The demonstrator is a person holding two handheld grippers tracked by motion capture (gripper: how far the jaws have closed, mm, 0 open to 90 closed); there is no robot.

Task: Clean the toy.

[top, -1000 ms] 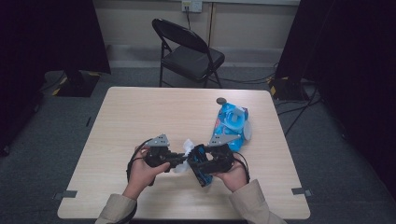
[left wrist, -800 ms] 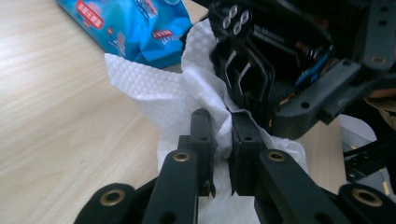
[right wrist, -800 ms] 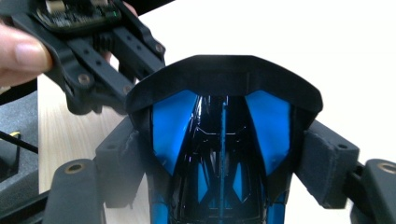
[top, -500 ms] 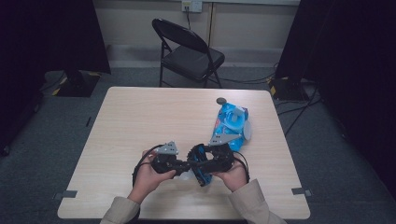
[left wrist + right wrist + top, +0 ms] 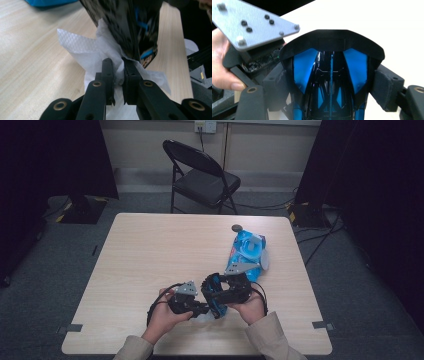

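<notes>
My right gripper (image 5: 332, 86) is shut on a glossy black and blue object (image 5: 331, 66), its pads pressing the object's two sides. In the high view this right gripper (image 5: 221, 295) holds the object (image 5: 214, 290) near the table's front edge. My left gripper (image 5: 117, 67) is shut on a white wipe (image 5: 82, 47), and the wipe lies against the lower edge of the black object (image 5: 125, 22). Seen from above, the left gripper (image 5: 196, 307) sits just left of the object, with the wipe (image 5: 204, 317) showing under it. The left gripper's grey plate (image 5: 254, 22) appears close by in the right gripper view.
A blue wipes pack (image 5: 247, 249) lies on the wooden table (image 5: 150, 250) at the right, beyond the right hand. A small dark round thing (image 5: 236, 227) sits near the far edge. A black folding chair (image 5: 200, 175) stands behind the table.
My left gripper has moved right and down with the wipe, closing up against the object in the right gripper. The right hand has stayed put.
</notes>
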